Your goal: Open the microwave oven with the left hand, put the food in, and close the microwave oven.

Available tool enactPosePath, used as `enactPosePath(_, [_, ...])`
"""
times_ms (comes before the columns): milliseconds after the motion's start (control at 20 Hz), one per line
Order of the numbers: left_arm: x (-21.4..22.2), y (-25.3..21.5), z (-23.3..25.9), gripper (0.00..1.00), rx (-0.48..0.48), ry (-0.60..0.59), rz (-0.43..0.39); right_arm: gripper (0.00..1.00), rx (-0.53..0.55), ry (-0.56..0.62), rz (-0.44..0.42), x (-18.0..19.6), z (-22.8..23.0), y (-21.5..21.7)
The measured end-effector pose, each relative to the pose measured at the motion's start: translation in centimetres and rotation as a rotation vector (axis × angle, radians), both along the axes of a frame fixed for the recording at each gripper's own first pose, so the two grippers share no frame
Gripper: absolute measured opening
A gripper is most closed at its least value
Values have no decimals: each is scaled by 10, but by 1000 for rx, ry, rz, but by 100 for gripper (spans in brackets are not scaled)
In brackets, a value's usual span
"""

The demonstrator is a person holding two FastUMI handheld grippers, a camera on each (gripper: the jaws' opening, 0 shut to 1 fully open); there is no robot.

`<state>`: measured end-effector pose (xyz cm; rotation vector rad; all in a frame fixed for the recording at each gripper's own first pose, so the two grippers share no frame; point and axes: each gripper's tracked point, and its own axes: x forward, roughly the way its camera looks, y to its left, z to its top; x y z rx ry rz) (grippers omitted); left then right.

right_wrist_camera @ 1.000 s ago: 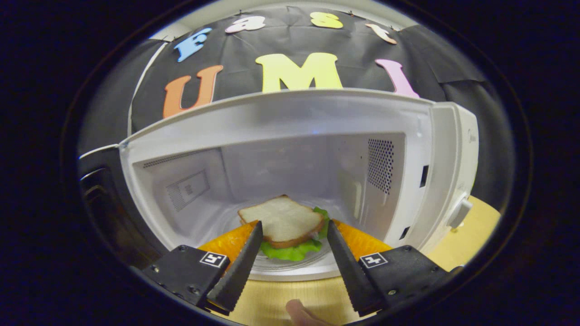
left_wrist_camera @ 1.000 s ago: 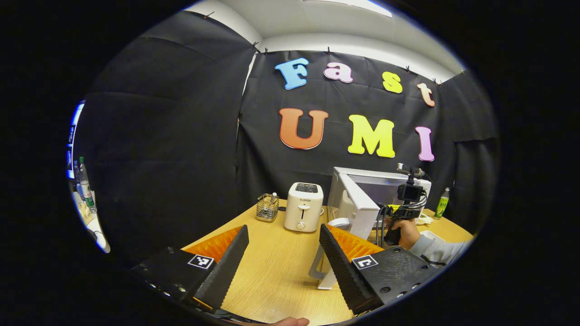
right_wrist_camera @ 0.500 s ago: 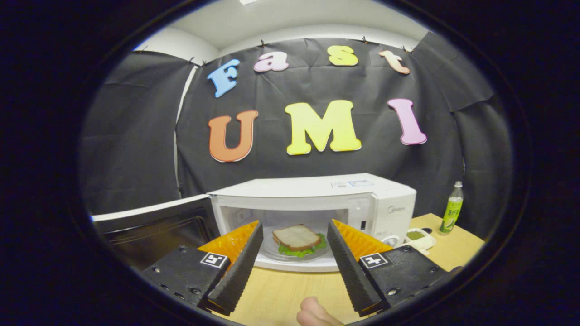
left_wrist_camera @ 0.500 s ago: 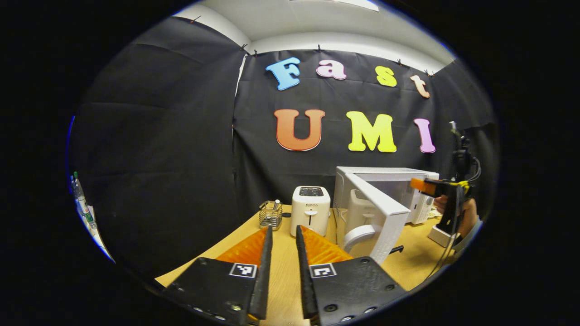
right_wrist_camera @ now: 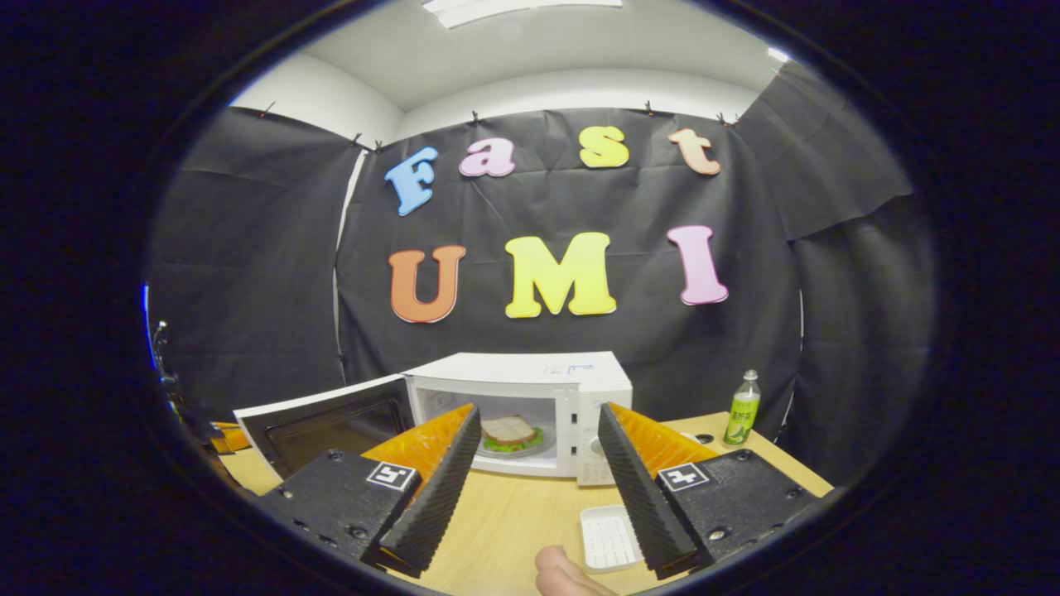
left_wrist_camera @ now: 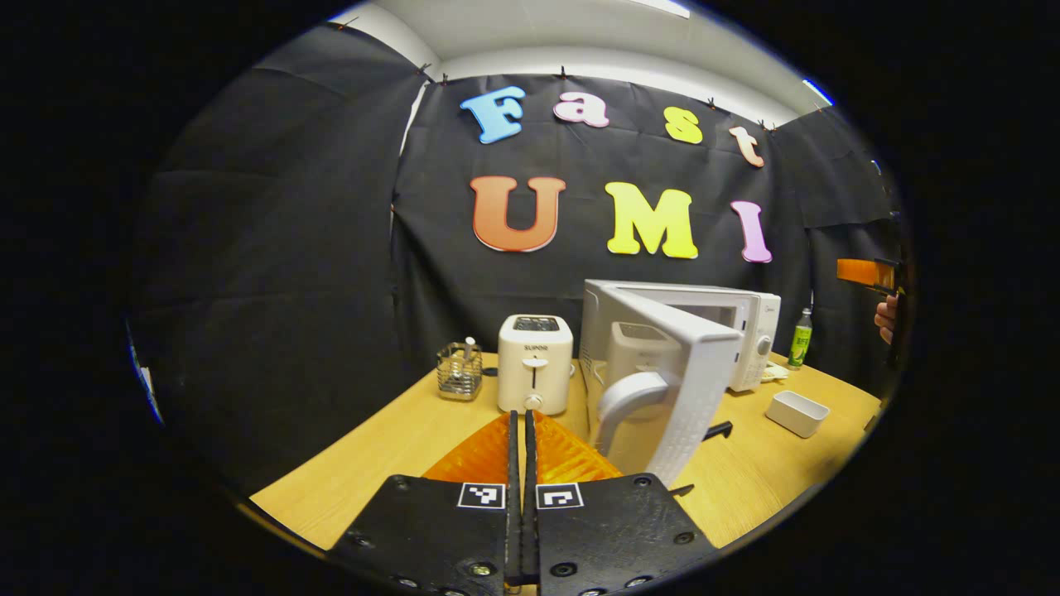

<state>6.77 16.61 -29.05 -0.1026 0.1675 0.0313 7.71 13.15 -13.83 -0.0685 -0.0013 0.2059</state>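
The white microwave oven [right_wrist_camera: 530, 389] stands at the back of the wooden table with its door [right_wrist_camera: 331, 418] swung open to the left. A sandwich with lettuce [right_wrist_camera: 509, 432] lies on the plate inside. My right gripper [right_wrist_camera: 534, 451] is open and empty, held well back from the oven. In the left gripper view the door [left_wrist_camera: 687, 372] with its curved handle [left_wrist_camera: 625, 396] faces me just right of my left gripper [left_wrist_camera: 522, 447], which is shut on nothing. The right gripper [left_wrist_camera: 865, 273] and a hand show at the far right edge.
A white toaster [left_wrist_camera: 534, 362] and a wire holder [left_wrist_camera: 458, 370] stand left of the oven. A green bottle [right_wrist_camera: 743, 407] is at the back right. An empty white tray [right_wrist_camera: 609, 538] lies on the table [right_wrist_camera: 513, 530] before the oven, also seen as the tray [left_wrist_camera: 797, 412].
My right gripper drew back and up out of the oven, leaving the sandwich inside. My left gripper closed from wide open to shut and shifted toward the door.
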Motion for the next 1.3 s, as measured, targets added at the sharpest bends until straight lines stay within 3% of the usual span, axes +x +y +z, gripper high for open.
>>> enactPosePath(200, [6,-21,-9,0,65,21,-20,91,3,-20,-10,-27,10,-34])
enactPosePath(550, [11,-74,-4,0,-14,2,-92,92,-30,14,-36,-35,3,-69])
enactPosePath(1300, [65,-200,4,0,-128,-19,-378,91,-11,-5,19,-42,1,-84])
